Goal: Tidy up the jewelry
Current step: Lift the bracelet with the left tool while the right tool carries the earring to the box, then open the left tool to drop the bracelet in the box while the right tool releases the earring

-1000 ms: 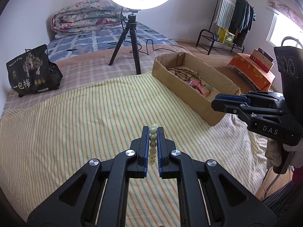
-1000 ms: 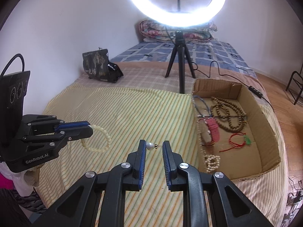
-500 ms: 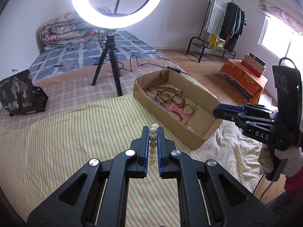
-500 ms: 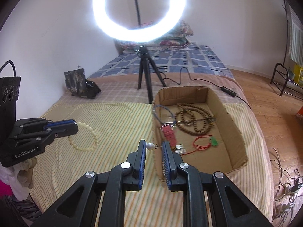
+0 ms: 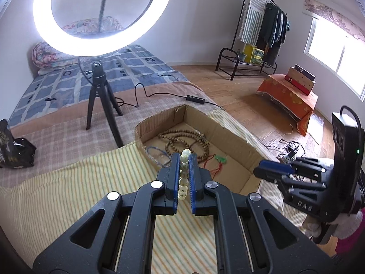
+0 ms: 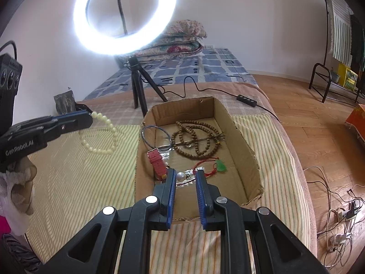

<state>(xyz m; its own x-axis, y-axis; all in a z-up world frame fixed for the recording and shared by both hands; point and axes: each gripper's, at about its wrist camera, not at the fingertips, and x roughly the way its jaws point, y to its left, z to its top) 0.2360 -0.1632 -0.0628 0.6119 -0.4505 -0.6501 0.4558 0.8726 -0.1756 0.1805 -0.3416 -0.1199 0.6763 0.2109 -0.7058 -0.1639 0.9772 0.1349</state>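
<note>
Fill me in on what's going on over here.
A person is sorting jewelry into a cardboard box on the bed. The left gripper is shut on a pale bead bracelet, held above the striped sheet beside the box. The right gripper holds a pearl earring over the box, where wooden prayer beads and a red watch strap already lie.

Matt black plastic tongs, left (image 5: 184, 159) and right (image 6: 186, 178), fitted with ribbed blue pads and bright metal rivets. Glossy, smooth cream beads on the bracelet (image 6: 100, 137); lustrous pearl (image 6: 180, 176) on a thin metal pin. Rough brown corrugated cardboard box (image 6: 241, 137). Dull wooden prayer beads (image 6: 196, 137). Striped woven cloth bedcover (image 6: 79, 182). Polished wood floor (image 6: 308, 114).
</note>
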